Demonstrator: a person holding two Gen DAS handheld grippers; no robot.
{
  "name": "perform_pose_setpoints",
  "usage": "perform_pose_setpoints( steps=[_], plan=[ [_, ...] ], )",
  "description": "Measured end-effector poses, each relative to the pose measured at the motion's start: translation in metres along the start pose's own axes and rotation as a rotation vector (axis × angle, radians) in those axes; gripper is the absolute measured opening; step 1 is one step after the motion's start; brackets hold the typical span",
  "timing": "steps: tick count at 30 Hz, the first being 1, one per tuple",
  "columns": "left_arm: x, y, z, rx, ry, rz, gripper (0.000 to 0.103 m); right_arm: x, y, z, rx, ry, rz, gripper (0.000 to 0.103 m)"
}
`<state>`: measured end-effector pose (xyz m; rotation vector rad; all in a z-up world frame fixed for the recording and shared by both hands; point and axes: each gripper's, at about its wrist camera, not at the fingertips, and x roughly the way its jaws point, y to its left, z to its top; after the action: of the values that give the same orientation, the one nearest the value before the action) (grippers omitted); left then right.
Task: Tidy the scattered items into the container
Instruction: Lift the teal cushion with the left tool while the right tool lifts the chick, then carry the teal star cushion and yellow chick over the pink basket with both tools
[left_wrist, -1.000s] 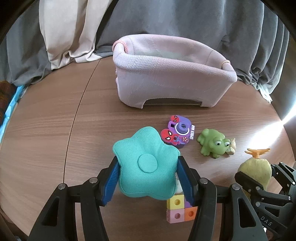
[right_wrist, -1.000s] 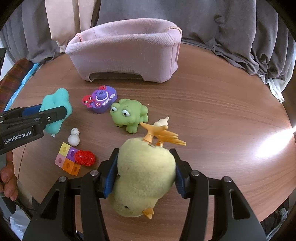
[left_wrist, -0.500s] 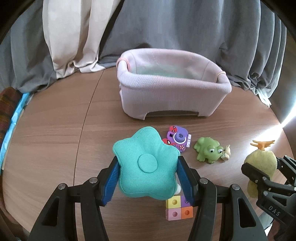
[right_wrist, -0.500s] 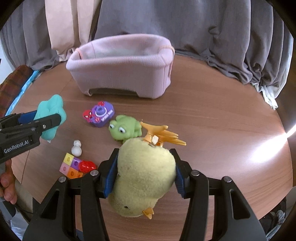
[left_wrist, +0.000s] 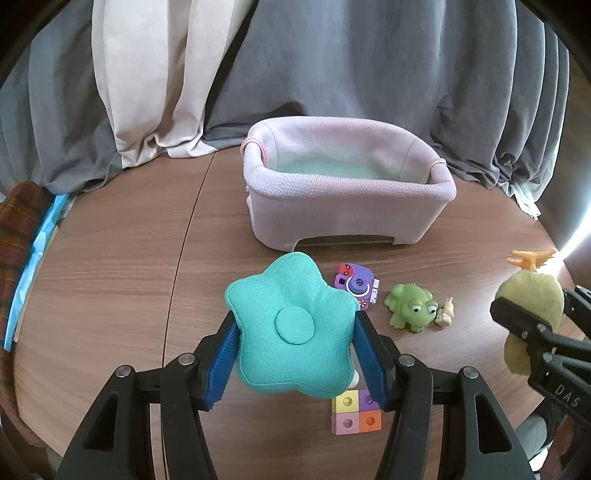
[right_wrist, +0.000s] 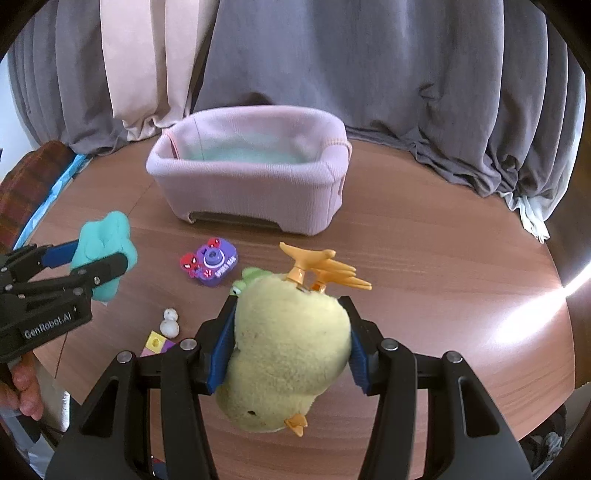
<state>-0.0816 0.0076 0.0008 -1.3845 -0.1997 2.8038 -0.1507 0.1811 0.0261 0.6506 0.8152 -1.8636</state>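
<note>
Through my left wrist camera, my left hand-held gripper (left_wrist: 295, 354) clamps a teal star cushion (left_wrist: 291, 328) above the counter (left_wrist: 110, 280); the pink fabric basket (left_wrist: 347, 192) sits toward the far edge, with a purple toy camera (left_wrist: 356, 286) and green frog (left_wrist: 410, 304) between. Through the right one, my right hand-held gripper (right_wrist: 288, 347) grips a yellow plush duck (right_wrist: 288, 350), feet toward the basket (right_wrist: 251, 177); coloured blocks (right_wrist: 157, 341) lie near the near-left edge.

Open wooden tabletop (right_wrist: 424, 236) lies right of the pink fabric basket (left_wrist: 347, 206). Before its front wall, a purple toy camera (left_wrist: 356, 286) and green rubber frog (left_wrist: 410, 304) obstruct.
</note>
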Motion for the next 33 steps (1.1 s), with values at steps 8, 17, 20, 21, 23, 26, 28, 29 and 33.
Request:
perform_pose_setpoints(
  steps=[8, 17, 20, 21, 23, 26, 28, 29, 33],
  plan=[
    [-0.010, -0.002, 0.006, 0.006, -0.020, 0.001, 0.056, -0.014, 0.005, 0.018, -0.016, -0.046, -0.001, 0.050],
    [-0.021, -0.001, 0.019, 0.008, -0.034, -0.005, 0.056, -0.023, 0.004, 0.034, -0.014, -0.072, 0.004, 0.050],
    [-0.026, -0.002, 0.027, 0.017, -0.050, -0.006, 0.056, -0.028, 0.004, 0.039, -0.012, -0.084, 0.007, 0.050],
    [-0.028, -0.003, 0.030, 0.018, -0.053, -0.010, 0.056, -0.029, 0.004, 0.041, -0.011, -0.086, 0.009, 0.050],
    [-0.030, -0.004, 0.035, 0.026, -0.057, -0.012, 0.056, -0.031, 0.004, 0.044, -0.010, -0.091, 0.011, 0.050],
    [-0.032, -0.006, 0.041, 0.032, -0.062, -0.018, 0.056, -0.034, 0.004, 0.050, -0.016, -0.099, 0.011, 0.050],
    [-0.032, -0.007, 0.045, 0.036, -0.061, -0.021, 0.056, -0.036, 0.004, 0.054, -0.018, -0.102, 0.013, 0.050],
    [-0.033, -0.008, 0.047, 0.040, -0.061, -0.022, 0.056, -0.036, 0.004, 0.057, -0.018, -0.104, 0.014, 0.050],
    [-0.032, -0.010, 0.053, 0.042, -0.059, -0.024, 0.056, -0.037, 0.003, 0.066, -0.022, -0.108, 0.014, 0.050]
  ],
)
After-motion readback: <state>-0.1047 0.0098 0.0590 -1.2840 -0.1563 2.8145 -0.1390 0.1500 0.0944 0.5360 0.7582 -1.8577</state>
